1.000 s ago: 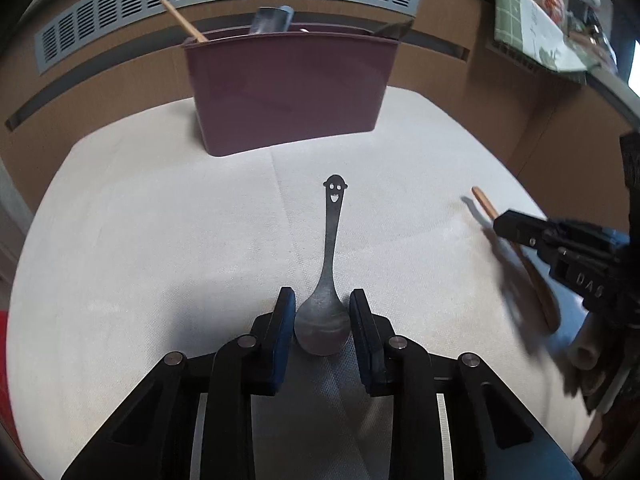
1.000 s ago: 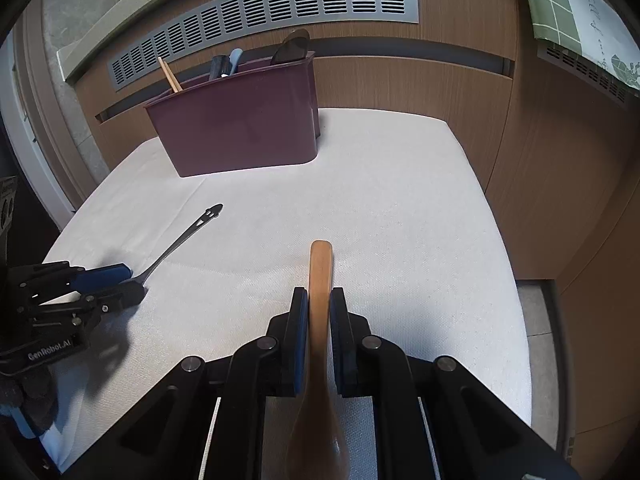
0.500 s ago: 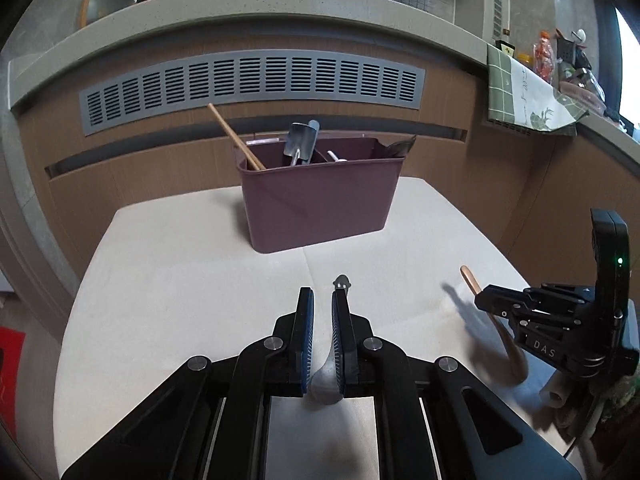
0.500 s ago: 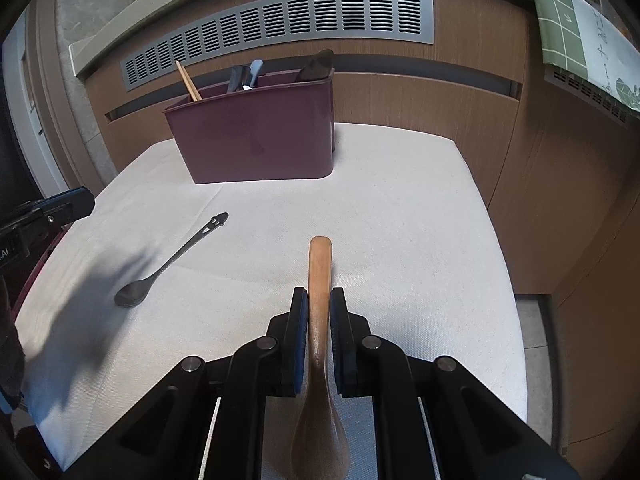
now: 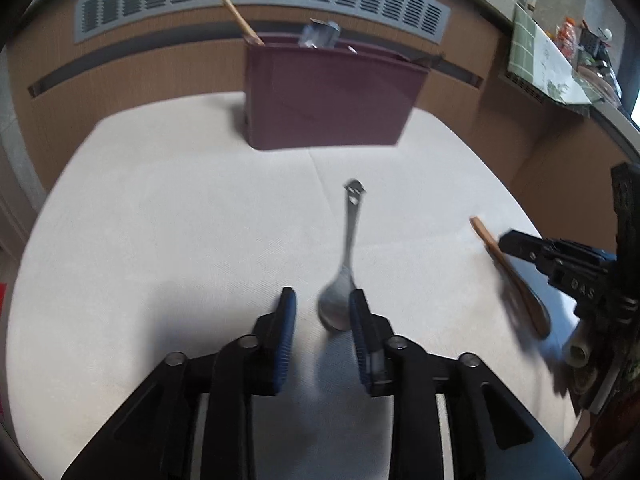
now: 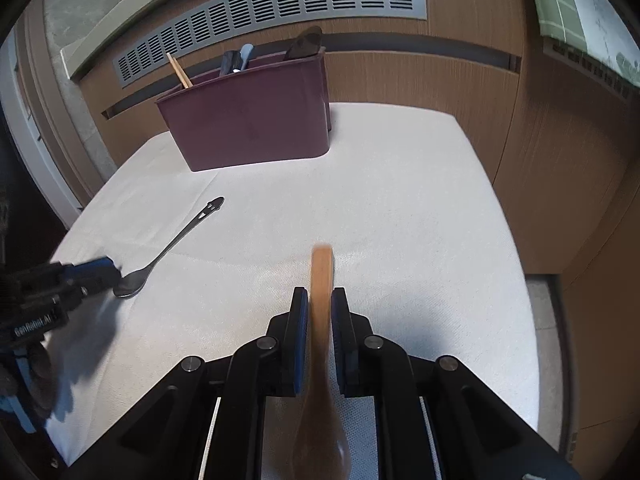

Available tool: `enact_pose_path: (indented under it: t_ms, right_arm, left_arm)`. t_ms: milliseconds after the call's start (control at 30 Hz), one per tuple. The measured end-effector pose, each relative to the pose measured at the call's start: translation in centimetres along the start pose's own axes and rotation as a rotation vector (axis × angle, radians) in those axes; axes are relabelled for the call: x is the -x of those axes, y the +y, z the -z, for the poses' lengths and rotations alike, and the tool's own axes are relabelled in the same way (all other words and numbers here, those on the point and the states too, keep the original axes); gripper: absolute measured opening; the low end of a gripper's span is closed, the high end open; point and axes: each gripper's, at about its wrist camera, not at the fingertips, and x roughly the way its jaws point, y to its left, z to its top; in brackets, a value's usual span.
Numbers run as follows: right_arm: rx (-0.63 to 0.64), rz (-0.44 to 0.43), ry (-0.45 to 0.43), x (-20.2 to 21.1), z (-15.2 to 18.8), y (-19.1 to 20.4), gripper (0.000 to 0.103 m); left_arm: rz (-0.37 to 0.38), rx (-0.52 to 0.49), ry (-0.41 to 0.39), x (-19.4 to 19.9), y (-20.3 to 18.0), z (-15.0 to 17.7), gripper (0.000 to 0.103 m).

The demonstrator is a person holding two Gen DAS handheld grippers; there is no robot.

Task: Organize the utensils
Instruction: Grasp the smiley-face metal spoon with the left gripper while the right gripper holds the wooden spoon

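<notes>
The right tool [image 6: 320, 300] grips a wooden spoon [image 6: 322, 280] by its handle, in front of the maroon utensil holder [image 6: 248, 128]. Left of the holder's front, a metal spoon [image 6: 168, 248] lies on the worktop [image 6: 400, 200], the left tool [image 6: 100, 272] at its bowl.

We see a maroon utensil bin [image 6: 248, 128] on the white, finely textured tablecloth [image 6: 400, 200], a dull silver metal spoon [image 5: 345, 264] and a warm orange-brown wooden spoon [image 6: 321, 280]; both black grippers carry blue finger pads [image 5: 285, 336], and behind runs a grey slotted vent [image 6: 280, 12] on brown wood-grain panelling [image 6: 440, 76]
</notes>
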Motion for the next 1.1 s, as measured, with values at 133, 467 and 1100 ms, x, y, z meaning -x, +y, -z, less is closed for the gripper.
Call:
enact_pose_path:
  t_ms: [133, 467, 1100]
  right_arm:
    - [0.001, -0.006, 0.009, -0.2, 0.2, 0.0, 0.012]
    - [0.076, 0.046, 0.053, -1.5, -0.4, 0.7, 0.015]
    - [0.086, 0.076, -0.070, 1.2, -1.3, 0.6, 0.011]
  left_arm:
    - [0.015, -0.071, 0.026, -1.0, -2.0, 0.2, 0.049]
    - [-0.036, -0.042, 0.006, -1.5, -3.0, -0.2, 0.051]
    - [-0.125, -0.023, -0.029, -1.4, -2.1, -0.9, 0.029]
